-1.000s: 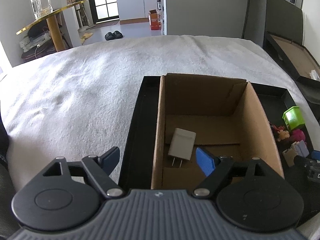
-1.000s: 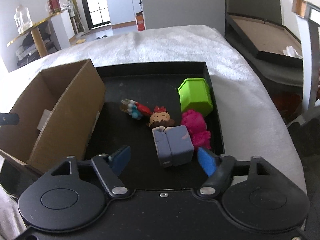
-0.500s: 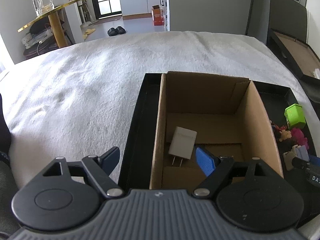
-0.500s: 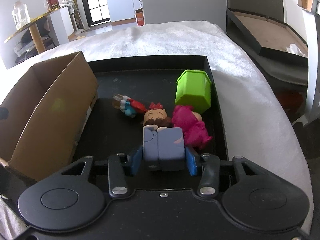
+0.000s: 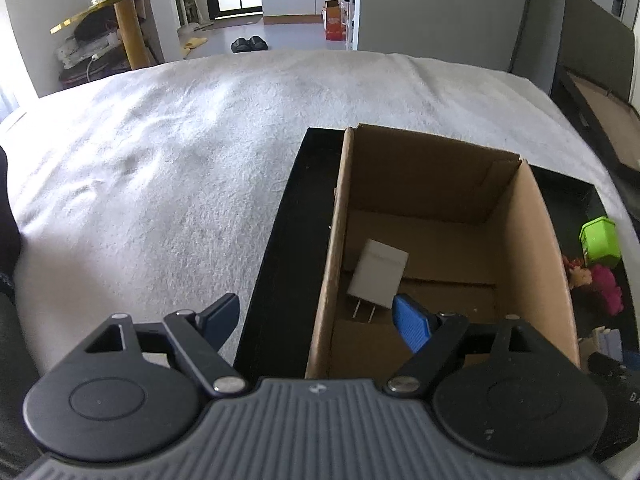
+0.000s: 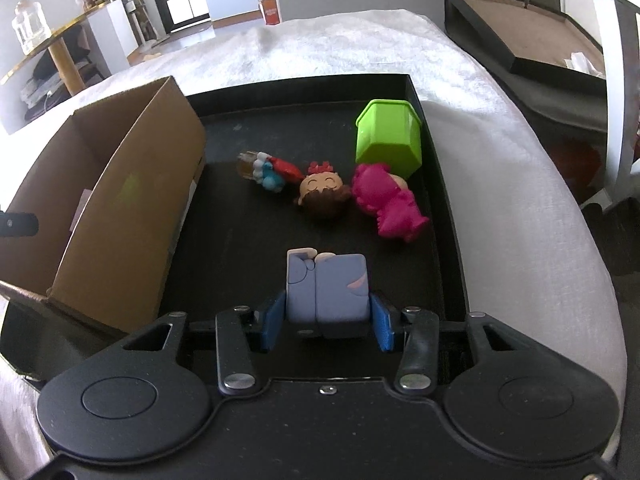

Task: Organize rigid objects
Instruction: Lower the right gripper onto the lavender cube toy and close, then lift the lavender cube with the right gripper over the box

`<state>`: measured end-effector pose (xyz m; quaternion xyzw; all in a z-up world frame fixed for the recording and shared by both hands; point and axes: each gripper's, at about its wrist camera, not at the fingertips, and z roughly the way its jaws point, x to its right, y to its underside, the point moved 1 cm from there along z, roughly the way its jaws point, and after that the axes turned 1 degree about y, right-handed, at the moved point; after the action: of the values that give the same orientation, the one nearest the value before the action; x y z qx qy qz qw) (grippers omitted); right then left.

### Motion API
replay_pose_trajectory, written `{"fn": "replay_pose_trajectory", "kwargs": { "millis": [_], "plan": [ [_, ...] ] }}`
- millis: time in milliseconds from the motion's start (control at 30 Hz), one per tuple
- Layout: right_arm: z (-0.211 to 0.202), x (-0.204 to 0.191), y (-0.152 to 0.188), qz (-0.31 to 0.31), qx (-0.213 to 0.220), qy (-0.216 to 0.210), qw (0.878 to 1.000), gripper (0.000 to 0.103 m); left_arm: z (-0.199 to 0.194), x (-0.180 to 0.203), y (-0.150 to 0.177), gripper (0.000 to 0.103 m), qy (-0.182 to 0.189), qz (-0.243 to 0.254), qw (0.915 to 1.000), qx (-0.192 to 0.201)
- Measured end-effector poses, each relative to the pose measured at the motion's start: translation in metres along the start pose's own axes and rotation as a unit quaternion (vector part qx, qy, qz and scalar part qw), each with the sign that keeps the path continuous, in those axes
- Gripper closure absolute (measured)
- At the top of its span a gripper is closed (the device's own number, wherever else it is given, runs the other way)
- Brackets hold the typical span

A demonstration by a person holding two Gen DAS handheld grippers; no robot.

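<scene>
The right gripper (image 6: 327, 322) has its jaws clamped on the sides of a lavender block toy (image 6: 327, 292), above the near part of the black tray (image 6: 436, 168). The left gripper (image 5: 318, 320) hangs with jaws spread wide and nothing between them, straddling the left wall of the cardboard box (image 5: 532, 240), where a white charger (image 5: 378, 278) lies. Toward the tray's far right corner sit a green cup (image 6: 390, 138), a pink figure (image 6: 390, 204) and a doll head (image 6: 323, 194).

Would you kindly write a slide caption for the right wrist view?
Right gripper clamps a lavender block toy above the black tray, beside the cardboard box.
</scene>
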<state>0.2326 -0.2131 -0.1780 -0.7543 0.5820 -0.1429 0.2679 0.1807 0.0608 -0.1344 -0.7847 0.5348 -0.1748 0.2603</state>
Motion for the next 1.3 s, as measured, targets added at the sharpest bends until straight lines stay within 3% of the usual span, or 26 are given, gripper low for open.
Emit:
{"fn": "replay_pose_trajectory", "kwargs": {
  "millis": [400,1300],
  "plan": [
    [0.013,-0.009,-0.003,-0.029,0.008,0.018,0.999,0.059,0.0,0.003,0.003,0.021,0.019,0.005,0.9997,0.011],
    [-0.028,-0.043,-0.035,-0.085,0.076,0.031,0.993,0.059,-0.003,-0.005,0.01,0.021,0.044,0.001,0.9983,0.038]
  ]
}}
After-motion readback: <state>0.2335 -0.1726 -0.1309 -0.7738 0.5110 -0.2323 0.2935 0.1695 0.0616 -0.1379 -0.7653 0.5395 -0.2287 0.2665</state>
